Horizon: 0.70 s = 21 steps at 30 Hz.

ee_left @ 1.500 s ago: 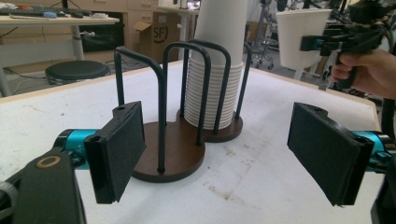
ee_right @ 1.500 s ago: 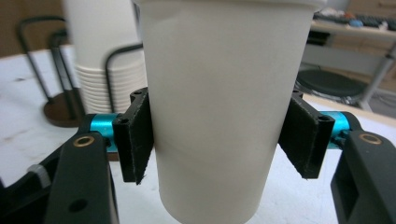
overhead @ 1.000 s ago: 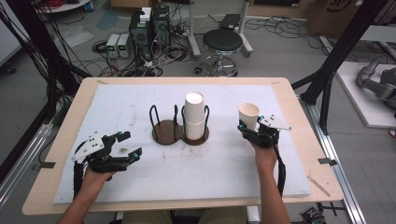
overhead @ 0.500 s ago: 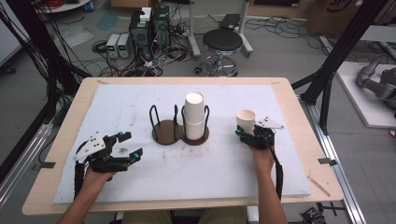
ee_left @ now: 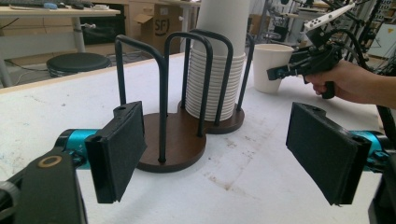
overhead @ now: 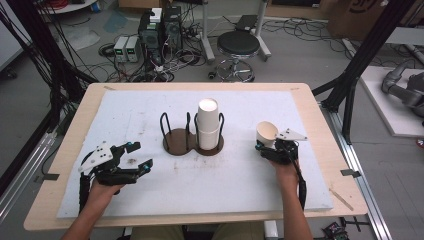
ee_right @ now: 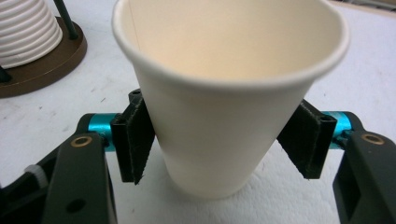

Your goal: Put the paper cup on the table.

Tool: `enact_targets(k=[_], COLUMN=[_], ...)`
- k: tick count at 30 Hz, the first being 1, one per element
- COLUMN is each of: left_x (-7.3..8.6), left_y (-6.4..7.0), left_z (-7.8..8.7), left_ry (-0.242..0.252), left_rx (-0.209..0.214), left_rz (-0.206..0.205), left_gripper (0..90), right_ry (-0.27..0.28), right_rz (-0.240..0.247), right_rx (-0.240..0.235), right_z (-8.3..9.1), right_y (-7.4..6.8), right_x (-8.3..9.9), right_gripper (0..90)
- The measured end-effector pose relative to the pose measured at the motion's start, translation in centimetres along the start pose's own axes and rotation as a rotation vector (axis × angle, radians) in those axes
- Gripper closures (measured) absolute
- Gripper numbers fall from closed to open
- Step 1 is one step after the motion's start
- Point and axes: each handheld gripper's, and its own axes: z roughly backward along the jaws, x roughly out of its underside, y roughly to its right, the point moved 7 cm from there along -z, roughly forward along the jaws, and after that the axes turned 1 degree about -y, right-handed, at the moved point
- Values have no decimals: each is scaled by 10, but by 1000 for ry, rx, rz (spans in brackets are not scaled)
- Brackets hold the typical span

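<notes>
Lab (floor cables [overhead: 165,70], electronics [overhead: 160,30])

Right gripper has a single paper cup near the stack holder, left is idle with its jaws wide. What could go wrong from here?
1. The right gripper clamps the thin-walled paper cup low on its taper; squeezing harder could dent it, or it could slip.
2. The cup looks at or just above the white mat; opening before it rests flat could tip it.
3. The open left gripper sits close to the holder with the cup stack; a forward sweep could knock it.
</notes>
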Motion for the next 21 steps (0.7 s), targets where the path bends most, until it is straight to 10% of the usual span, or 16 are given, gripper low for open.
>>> enact_targets(k=[21], left_x=[1], left_y=[3], left_z=[-2], left_ry=[-8], left_rx=[23], left_rz=[13], left_gripper=[196], right_ry=[-35], right_rz=[-89], right_rx=[-80], right_z=[23], right_y=[0], right_x=[14], right_gripper=[204])
